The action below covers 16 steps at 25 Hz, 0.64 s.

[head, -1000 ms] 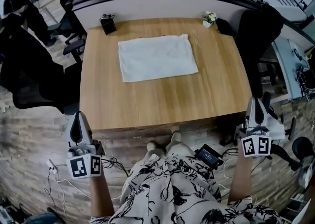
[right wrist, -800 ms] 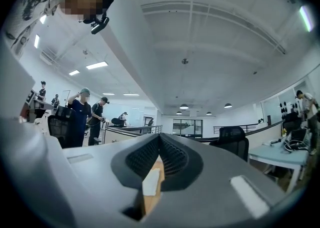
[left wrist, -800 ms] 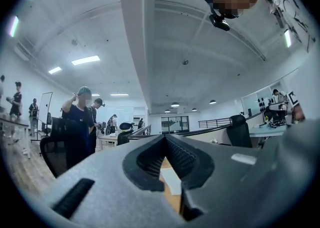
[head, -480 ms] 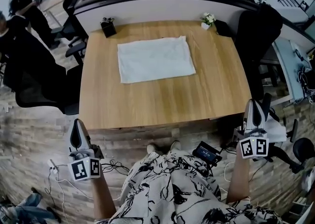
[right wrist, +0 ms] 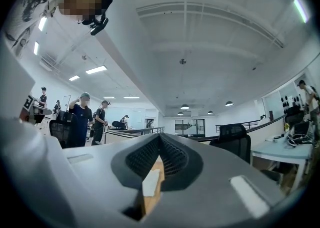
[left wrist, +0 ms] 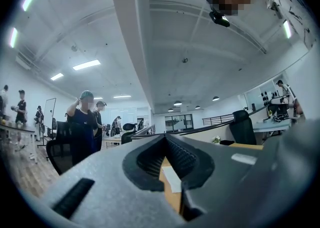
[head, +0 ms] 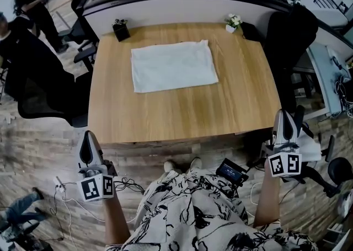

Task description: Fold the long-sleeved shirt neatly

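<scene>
well, you hold left gripper and right gripper closed, empty, off the light wooden table; the folded white shirt looks done.

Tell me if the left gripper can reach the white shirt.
Probably, with a long reach: the left gripper hangs short of the table, the white shirt lies near its far side, bare wood between.

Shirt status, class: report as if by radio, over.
Shut and empty: left claw, right claw, both short of the table. Folded shirt lies flat, far centre. Nothing in the way.
</scene>
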Motion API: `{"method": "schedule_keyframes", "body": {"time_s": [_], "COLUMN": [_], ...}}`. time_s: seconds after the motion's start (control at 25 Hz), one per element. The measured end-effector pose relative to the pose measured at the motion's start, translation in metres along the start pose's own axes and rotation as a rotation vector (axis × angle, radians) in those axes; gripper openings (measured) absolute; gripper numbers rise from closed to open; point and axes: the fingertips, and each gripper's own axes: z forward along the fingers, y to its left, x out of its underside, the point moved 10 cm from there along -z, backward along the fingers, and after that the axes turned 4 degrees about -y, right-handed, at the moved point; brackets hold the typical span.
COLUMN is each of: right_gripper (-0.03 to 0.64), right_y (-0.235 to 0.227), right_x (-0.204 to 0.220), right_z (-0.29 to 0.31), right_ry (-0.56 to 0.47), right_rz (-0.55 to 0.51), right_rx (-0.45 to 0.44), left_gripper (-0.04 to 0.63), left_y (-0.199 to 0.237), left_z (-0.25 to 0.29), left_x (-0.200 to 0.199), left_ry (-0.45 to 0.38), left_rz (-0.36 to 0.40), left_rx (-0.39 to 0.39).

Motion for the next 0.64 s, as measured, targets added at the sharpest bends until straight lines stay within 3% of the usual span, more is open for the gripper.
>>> {"method": "schedule_keyframes", "body": {"time_s": [0.64], "right_gripper": [0.006], "right_y": [0.001], "right_x": [0.001], "right_z": [0.012], "right_ry": [0.014], "right_rz": [0.001], "right_rx": [-0.016], "left_gripper": [0.006], "left_y": [-0.006], "left_z": [0.008], "left_x": [-0.004], "left_ry": [0.007], "left_rz": [0.026], "left_rx": [0.01]}}
